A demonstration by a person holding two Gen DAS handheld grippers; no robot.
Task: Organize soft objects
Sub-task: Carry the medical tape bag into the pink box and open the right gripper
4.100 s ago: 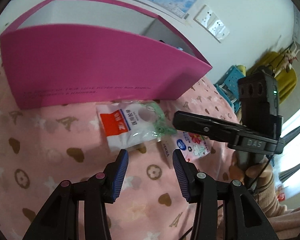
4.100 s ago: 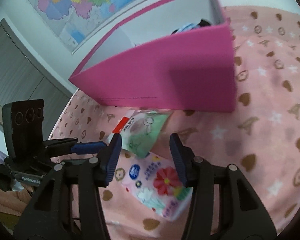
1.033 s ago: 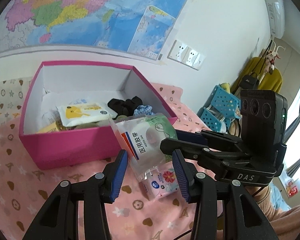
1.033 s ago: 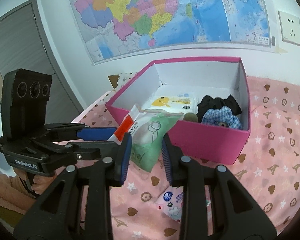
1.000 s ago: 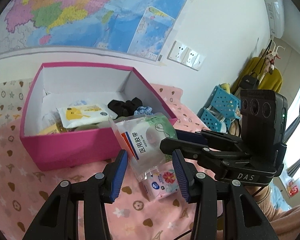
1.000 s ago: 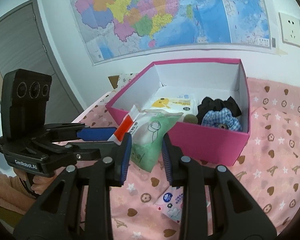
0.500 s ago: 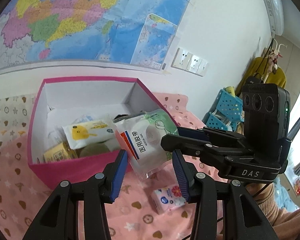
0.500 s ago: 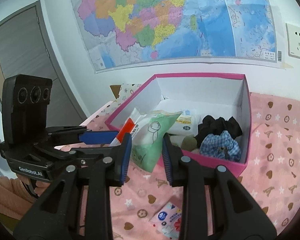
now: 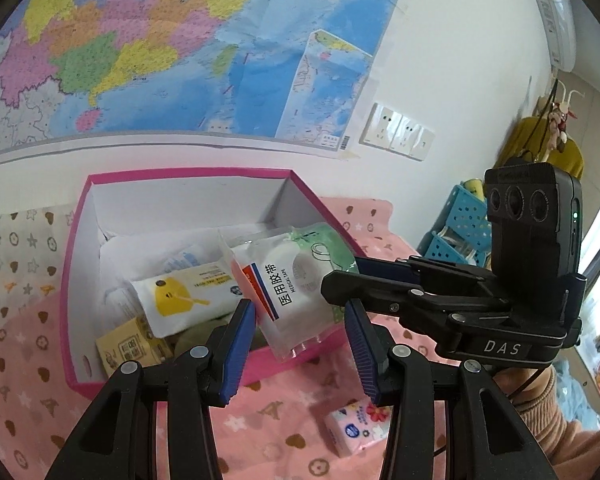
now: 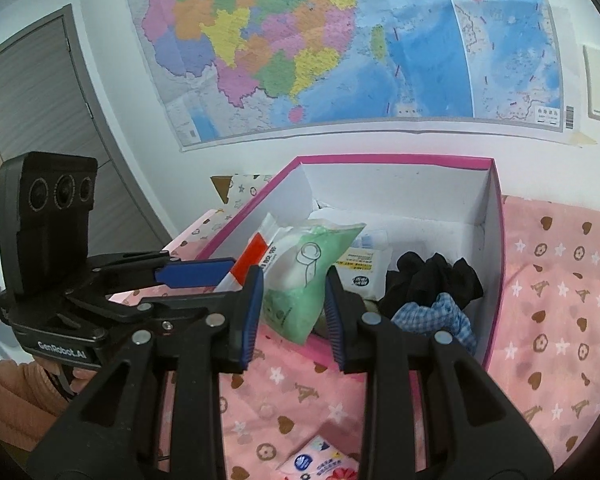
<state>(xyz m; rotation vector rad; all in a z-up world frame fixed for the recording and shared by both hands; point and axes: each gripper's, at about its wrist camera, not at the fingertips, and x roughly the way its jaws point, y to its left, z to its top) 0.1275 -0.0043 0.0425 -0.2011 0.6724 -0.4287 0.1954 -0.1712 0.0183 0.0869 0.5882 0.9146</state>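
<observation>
Holding the medical tape bag [image 9: 296,288] over the near edge of the pink box [image 9: 76,280], you've got both grippers on it: the left gripper [image 9: 300,344] is closed partway on the bag's lower end, with its pads on either side of the plastic, and the right gripper [image 10: 292,308] is pinching the green side of the same bag. So neither is wide open; both have hold of the bag, which hangs clear of the pink bedspread [image 10: 560,320].

To finish well, carry it further in past the box's near wall before letting go, aiming for the bare white floor toward the back, and release both ends together so it drops flat instead of snagging on the rim.

Bag is clear, crinkly, floppy plastic with soft white rolls inside. Box is stiff card, pink outside, white inside. Already in it: a soft wipes pack with yellow print [image 9: 180,300], a black fabric bundle [image 10: 432,280], a blue gingham scrunchie [image 10: 440,316]. A floral tissue pack [image 9: 360,428], small and squashy, lies on the bedspread outside the box's near side, not yet put away.
</observation>
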